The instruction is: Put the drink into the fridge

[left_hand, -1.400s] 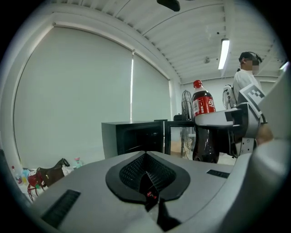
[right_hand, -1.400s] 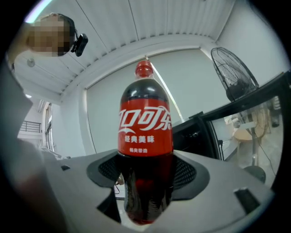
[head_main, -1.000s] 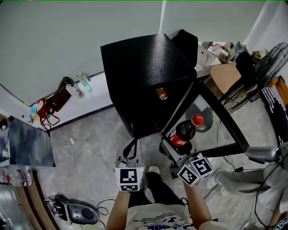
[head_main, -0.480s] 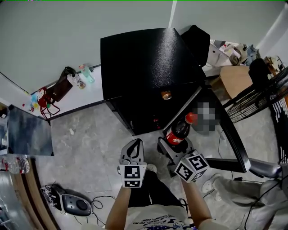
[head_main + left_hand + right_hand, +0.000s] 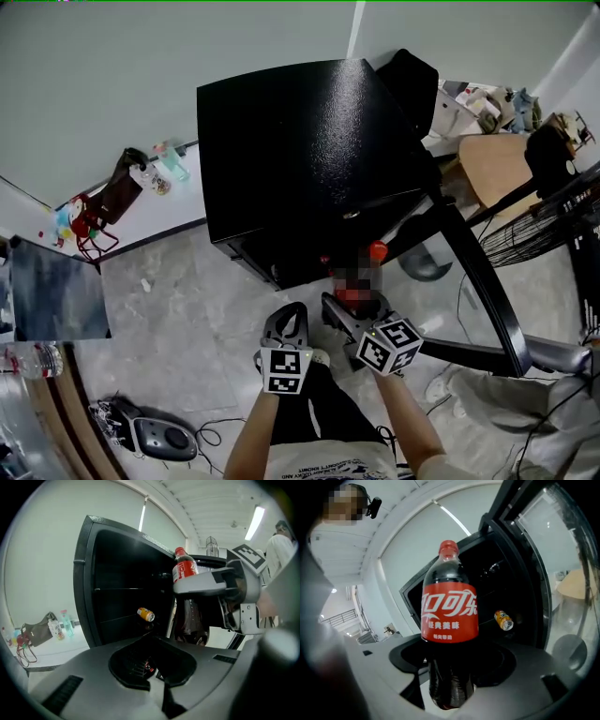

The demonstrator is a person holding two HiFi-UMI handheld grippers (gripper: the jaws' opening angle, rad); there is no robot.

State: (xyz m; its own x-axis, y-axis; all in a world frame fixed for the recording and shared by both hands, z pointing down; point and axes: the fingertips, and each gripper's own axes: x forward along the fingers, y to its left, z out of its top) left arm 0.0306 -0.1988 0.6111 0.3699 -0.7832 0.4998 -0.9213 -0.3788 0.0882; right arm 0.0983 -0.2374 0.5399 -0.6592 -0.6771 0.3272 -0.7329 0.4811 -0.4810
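Observation:
The drink is a cola bottle (image 5: 450, 620) with a red cap and red label. My right gripper (image 5: 349, 309) is shut on its dark lower body and holds it upright. In the head view its red cap (image 5: 378, 250) stands just before the open front of the black fridge (image 5: 300, 141). The left gripper view shows the bottle (image 5: 186, 573) at the right edge of the fridge opening (image 5: 117, 583), in the right gripper's jaws (image 5: 220, 581). An orange can (image 5: 146, 614) lies on a shelf inside. My left gripper (image 5: 289, 309) is shut and empty, beside the right one and lower left of the bottle.
The fridge door (image 5: 478, 272) stands open to the right. A fan (image 5: 553, 225) and a cardboard box (image 5: 492, 159) are beyond it. A bag and small bottles (image 5: 122, 187) sit by the wall at left. A grey device with cables (image 5: 155, 436) lies on the floor at lower left.
The bottle and both grippers have moved forward toward the fridge opening. The fridge now fills more of the head view, and the can inside it is hidden there.

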